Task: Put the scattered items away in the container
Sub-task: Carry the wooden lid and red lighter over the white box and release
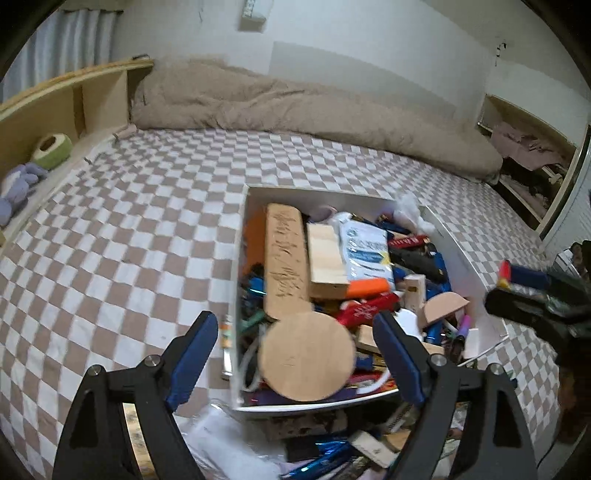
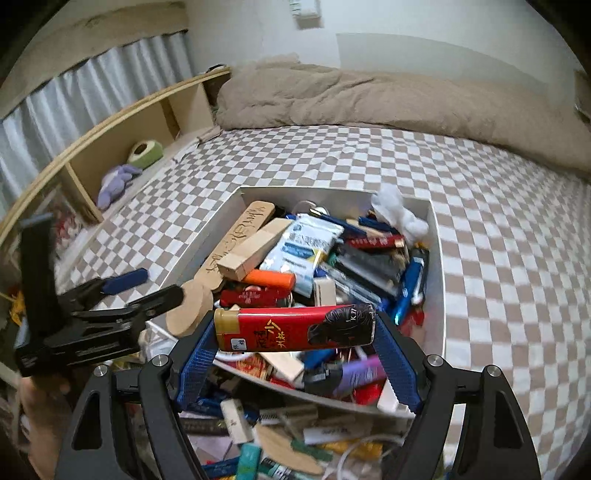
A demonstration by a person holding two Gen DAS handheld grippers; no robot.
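Red lighter (image 2: 295,328), light, stiff and slick, sits clamped end-to-end in the right gripper (image 2: 295,354) above the white box (image 2: 437,295); left gripper (image 1: 295,354) gapes empty.

Smooth wooden disc (image 1: 306,356), glossy red lighter (image 2: 295,328), soft checked cloth (image 1: 129,229).

A checked bedsheet (image 1: 147,229) is covering the bed, with a beige duvet (image 1: 295,110) lying bunched along the far white wall (image 1: 369,33). A wooden shelf (image 2: 122,133) is running along the left, and pale curtains (image 2: 92,99) are hanging behind it.
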